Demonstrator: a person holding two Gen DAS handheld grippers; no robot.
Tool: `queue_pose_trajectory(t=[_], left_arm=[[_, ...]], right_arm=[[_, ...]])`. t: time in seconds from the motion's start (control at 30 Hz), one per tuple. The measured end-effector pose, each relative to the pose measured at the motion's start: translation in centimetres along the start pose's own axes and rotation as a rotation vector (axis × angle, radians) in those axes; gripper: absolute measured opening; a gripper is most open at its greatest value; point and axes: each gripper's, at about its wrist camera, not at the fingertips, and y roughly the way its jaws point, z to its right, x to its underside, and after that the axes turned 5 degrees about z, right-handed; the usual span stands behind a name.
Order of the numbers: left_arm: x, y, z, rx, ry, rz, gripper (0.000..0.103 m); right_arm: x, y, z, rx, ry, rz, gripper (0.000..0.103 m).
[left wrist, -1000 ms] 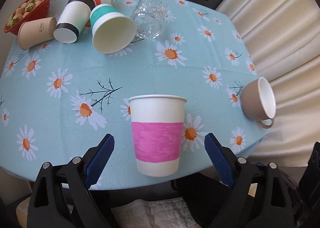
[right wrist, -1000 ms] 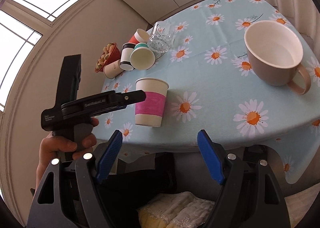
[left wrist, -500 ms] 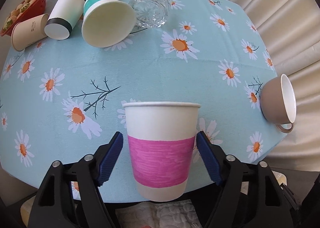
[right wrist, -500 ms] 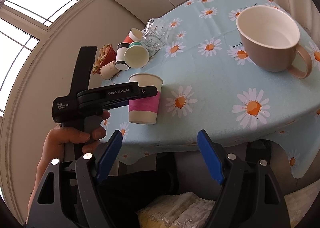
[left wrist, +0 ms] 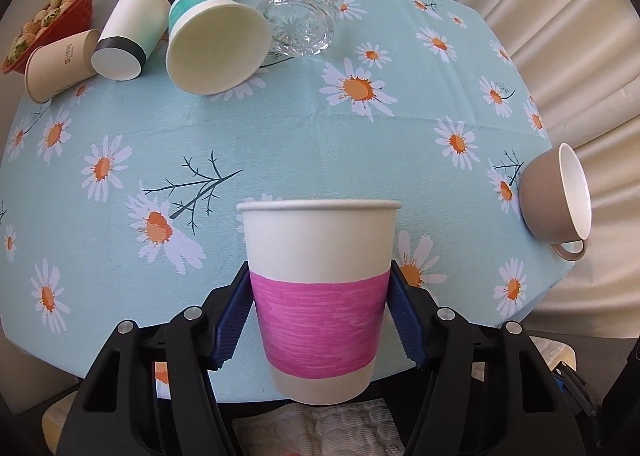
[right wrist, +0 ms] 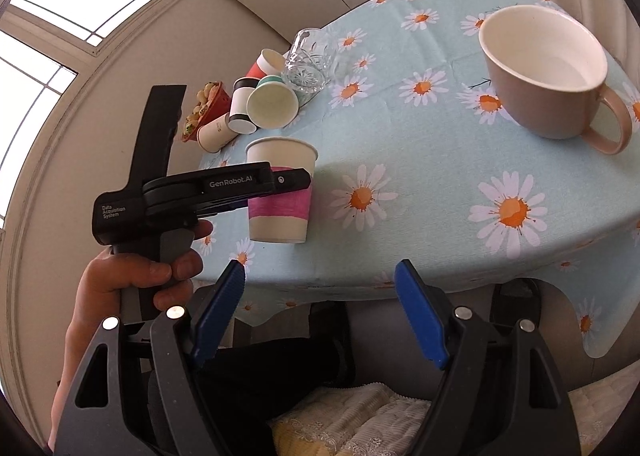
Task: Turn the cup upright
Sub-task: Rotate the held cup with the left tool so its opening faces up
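Left tool (left wrist: 320, 312) clamped on the pink-banded paper cup (left wrist: 319, 296), blue pads pressed against both sides of the band. Cup upright, mouth up, near the front edge of the daisy-print worktop (left wrist: 280, 144). Further right, brown mug (right wrist: 548, 76) standing upright. Right tool (right wrist: 320, 316) spread apart, holding nothing, below the worktop edge.

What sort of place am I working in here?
Probably a home dining corner: a round table under a daisy-print tablecloth, a red bowl of snacks, cream curtains and a window.
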Motion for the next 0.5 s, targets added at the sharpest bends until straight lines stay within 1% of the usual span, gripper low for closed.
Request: queue_pose_trajectory(t=[0.13, 0.33, 0.4, 0.5], left_arm=[[0.4, -1.2, -0.2, 0.009, -0.006, 0.026, 0.062], [1.7, -3.4, -0.4, -0.011, 0.012, 0.081, 0.062], [2.2, -4.2, -0.4, -0.023, 0.021, 0.107, 0.062], [3.2, -5.8, -0.6, -0.042, 0.033, 0.171, 0.062]], right_arm=[[0.2, -0.1, -0.3, 0.001, -0.021, 0.003, 0.077], [0.6, -0.4, -0.8, 0.005, -0.057, 0.012, 0.077], [0.7, -0.7, -0.9, 0.002, -0.071, 0.018, 0.077], [0.9, -1.1, -1.0, -0.005, -0.080, 0.030, 0.077]])
